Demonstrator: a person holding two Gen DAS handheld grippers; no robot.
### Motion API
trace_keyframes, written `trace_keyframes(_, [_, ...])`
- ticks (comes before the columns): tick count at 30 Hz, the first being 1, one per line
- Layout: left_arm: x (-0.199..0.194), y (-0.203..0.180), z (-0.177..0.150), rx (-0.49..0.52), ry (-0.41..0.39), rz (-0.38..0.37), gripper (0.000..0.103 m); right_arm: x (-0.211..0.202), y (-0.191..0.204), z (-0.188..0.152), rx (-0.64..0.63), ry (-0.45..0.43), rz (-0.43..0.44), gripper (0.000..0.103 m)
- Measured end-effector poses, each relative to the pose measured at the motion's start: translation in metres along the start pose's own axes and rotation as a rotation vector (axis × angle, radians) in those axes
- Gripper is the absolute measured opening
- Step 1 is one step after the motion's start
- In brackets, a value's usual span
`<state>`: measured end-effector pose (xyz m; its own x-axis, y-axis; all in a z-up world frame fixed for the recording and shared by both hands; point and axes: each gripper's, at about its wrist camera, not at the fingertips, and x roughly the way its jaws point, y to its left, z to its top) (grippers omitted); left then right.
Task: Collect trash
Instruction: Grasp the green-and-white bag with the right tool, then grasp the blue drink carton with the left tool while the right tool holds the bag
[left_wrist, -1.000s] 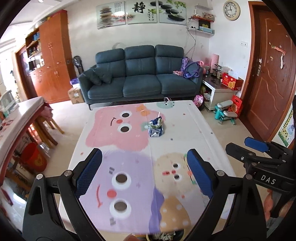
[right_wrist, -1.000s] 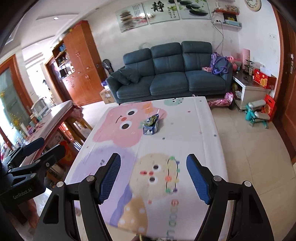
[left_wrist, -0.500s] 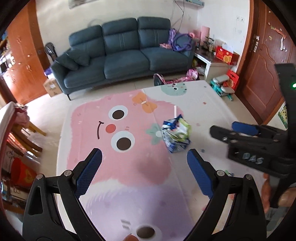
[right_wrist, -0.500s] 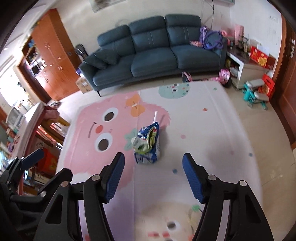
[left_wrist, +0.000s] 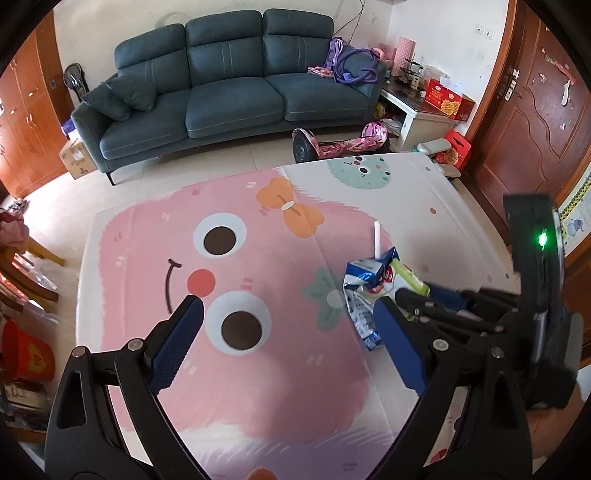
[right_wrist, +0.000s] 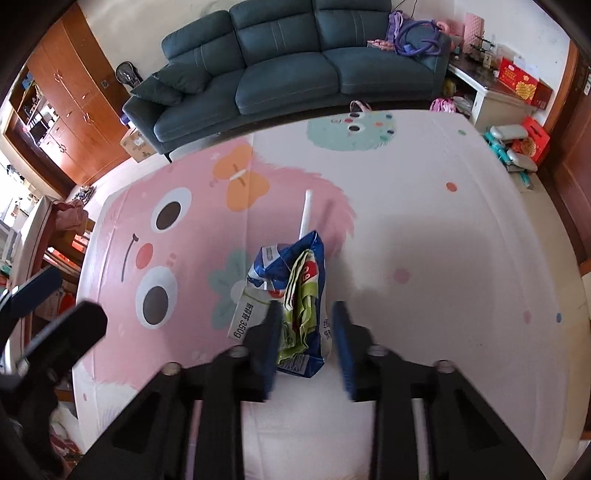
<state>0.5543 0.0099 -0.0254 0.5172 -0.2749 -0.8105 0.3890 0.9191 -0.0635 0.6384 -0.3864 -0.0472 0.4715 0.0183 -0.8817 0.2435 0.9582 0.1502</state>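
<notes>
A crumpled blue snack bag (right_wrist: 301, 266) stuffed with green wrappers lies on the pink cartoon play mat (right_wrist: 192, 243), with a white carton marked 350g (right_wrist: 246, 314) against it and a white straw (right_wrist: 306, 210) behind. My right gripper (right_wrist: 306, 321) has its jaws narrowed around the near end of the bag, pads touching both sides. In the left wrist view the same bag (left_wrist: 364, 291) sits at right, with the right gripper (left_wrist: 424, 297) clamped on it. My left gripper (left_wrist: 288, 314) hangs open over the mat, left of the bag, nothing between its fingers.
A blue sofa (left_wrist: 229, 92) stands beyond the mat, a pink hoverboard (left_wrist: 340, 142) in front of it. A white side table (left_wrist: 424, 118) and wooden door (left_wrist: 535, 110) are at right. A red bucket (left_wrist: 26, 354) and wooden furniture stand at left.
Both grippers moved forward and down toward the bag. The right gripper's jaws went from wide open to narrowed around the bag. The left gripper stayed open.
</notes>
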Motion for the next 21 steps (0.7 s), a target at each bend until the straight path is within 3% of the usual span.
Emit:
trace_keyframes(3, [0.01,0.0,0.004,-0.015,0.01,-0.024,0.092,0.004,-0.003,-0.002,-0.004,-0.023,0.014,0.01])
trace_keyframes(9, [0.024,-0.009,0.007,-0.039,0.038,-0.08,0.092,-0.017,-0.02,-0.006,0.047,-0.081,0.048,0.008])
trace_keyframes(18, [0.063,-0.055,0.015,-0.013,0.124,-0.153,0.092,-0.026,-0.072,-0.014,0.152,-0.126,-0.043,0.008])
trace_keyframes(21, [0.08,-0.071,0.014,0.003,0.164,-0.145,0.092,-0.023,-0.085,-0.02,0.172,-0.121,-0.059,0.008])
